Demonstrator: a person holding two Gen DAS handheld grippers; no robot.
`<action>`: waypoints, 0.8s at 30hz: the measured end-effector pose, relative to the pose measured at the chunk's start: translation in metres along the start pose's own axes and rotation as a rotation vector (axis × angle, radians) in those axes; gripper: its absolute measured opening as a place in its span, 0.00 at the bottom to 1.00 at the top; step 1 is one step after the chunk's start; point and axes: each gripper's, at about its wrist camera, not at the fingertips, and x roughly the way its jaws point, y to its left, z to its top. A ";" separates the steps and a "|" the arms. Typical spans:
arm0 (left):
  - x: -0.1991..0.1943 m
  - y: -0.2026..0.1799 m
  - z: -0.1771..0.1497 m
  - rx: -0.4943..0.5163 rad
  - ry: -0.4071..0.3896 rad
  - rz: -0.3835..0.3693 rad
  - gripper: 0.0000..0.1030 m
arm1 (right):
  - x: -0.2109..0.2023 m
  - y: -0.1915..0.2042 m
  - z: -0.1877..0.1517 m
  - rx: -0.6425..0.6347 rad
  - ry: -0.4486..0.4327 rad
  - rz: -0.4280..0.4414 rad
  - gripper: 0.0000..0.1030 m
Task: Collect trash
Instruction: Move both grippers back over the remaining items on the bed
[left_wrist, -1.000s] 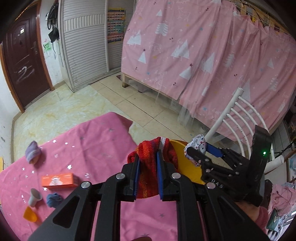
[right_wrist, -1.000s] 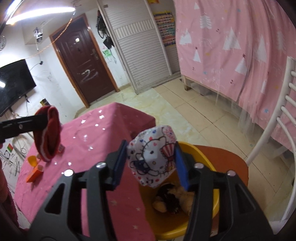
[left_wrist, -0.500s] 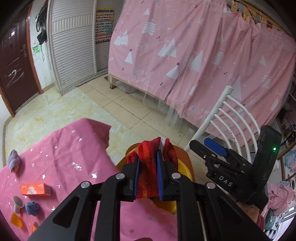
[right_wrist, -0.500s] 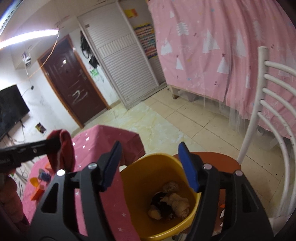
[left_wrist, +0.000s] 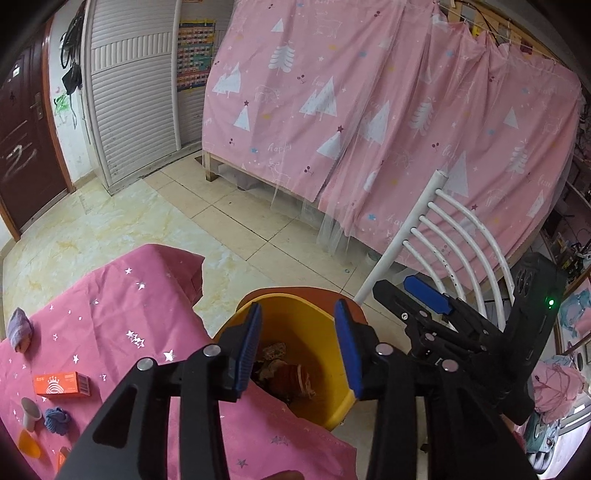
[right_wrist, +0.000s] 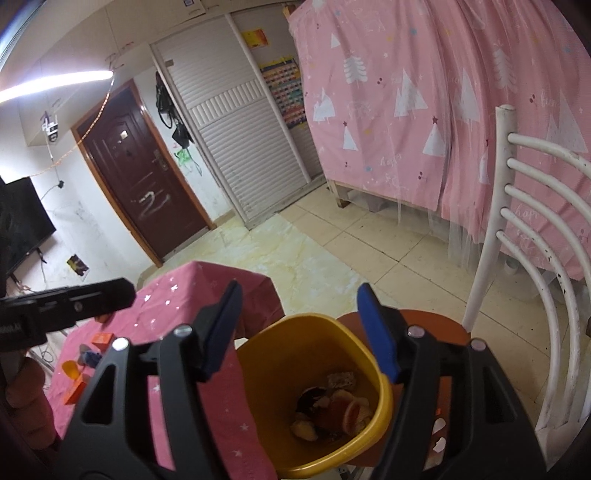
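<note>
Tongs in the left hand (left_wrist: 297, 339) tilt down over the yellow bin (left_wrist: 314, 321), jaws just parted and bare, nothing between them. The right tongs (right_wrist: 299, 328) hover over the same bin, also released and empty. Crumpled trash (right_wrist: 332, 410), a red piece among it, lies at the bin's bottom. The bin sits on an orange chair seat (right_wrist: 436, 325) just beside the pink-clothed table (left_wrist: 110, 314), where an orange box (left_wrist: 61, 384), a blue scrap (left_wrist: 55, 421) and small cups (left_wrist: 29, 415) lie well apart from the bin.
</note>
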 end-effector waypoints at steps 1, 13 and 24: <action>-0.002 0.002 0.000 -0.003 -0.003 0.004 0.32 | 0.000 0.003 0.000 -0.005 0.000 0.002 0.60; -0.034 0.056 -0.004 -0.064 -0.040 0.072 0.32 | 0.016 0.066 -0.002 -0.098 0.041 0.063 0.61; -0.071 0.156 -0.006 -0.173 -0.073 0.221 0.35 | 0.045 0.164 -0.028 -0.263 0.138 0.186 0.66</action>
